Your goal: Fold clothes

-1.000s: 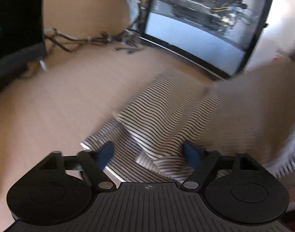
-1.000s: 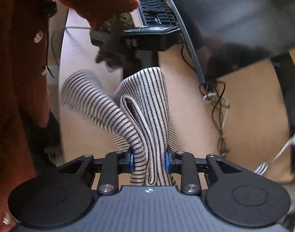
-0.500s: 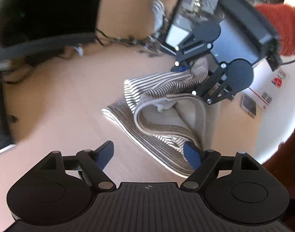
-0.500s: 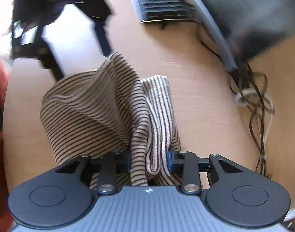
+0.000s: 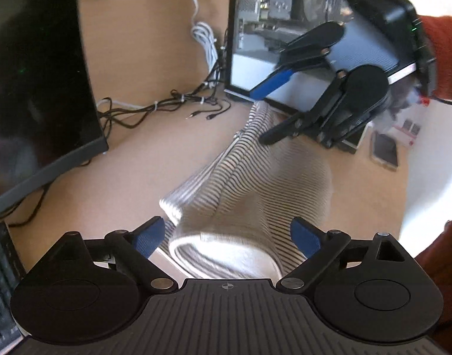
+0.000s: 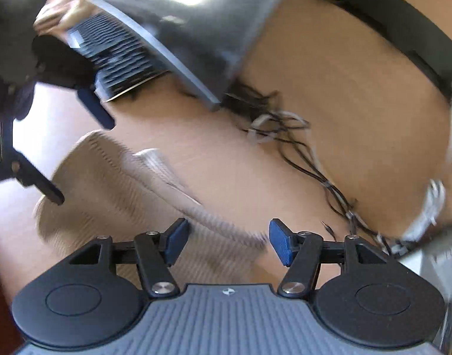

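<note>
A beige-and-black striped garment point(image 5: 249, 183) lies in a folded, bunched heap on the wooden desk point(image 5: 122, 177). My left gripper point(image 5: 227, 236) is open, its blue pads either side of the heap's near rolled edge without gripping it. My right gripper point(image 5: 257, 117) shows in the left wrist view at the garment's far end, jaws apart, held by a hand in a rust-red sleeve point(image 5: 445, 56). In the right wrist view the right gripper point(image 6: 228, 241) is open just over the blurred garment point(image 6: 107, 183), and the left gripper point(image 6: 81, 161) stands open at the far side.
A dark monitor point(image 5: 33, 88) stands on the left and an open computer case point(image 5: 285, 29) at the back. Tangled cables point(image 5: 166, 106) lie between them. A keyboard point(image 6: 116, 56) sits by the monitor's foot, and a phone point(image 5: 385, 151) lies at the right.
My right gripper, shut on the lifted striped garment before, has opened and let it go. The garment now rests folded on the desk. My left gripper stayed open and moved closer.
</note>
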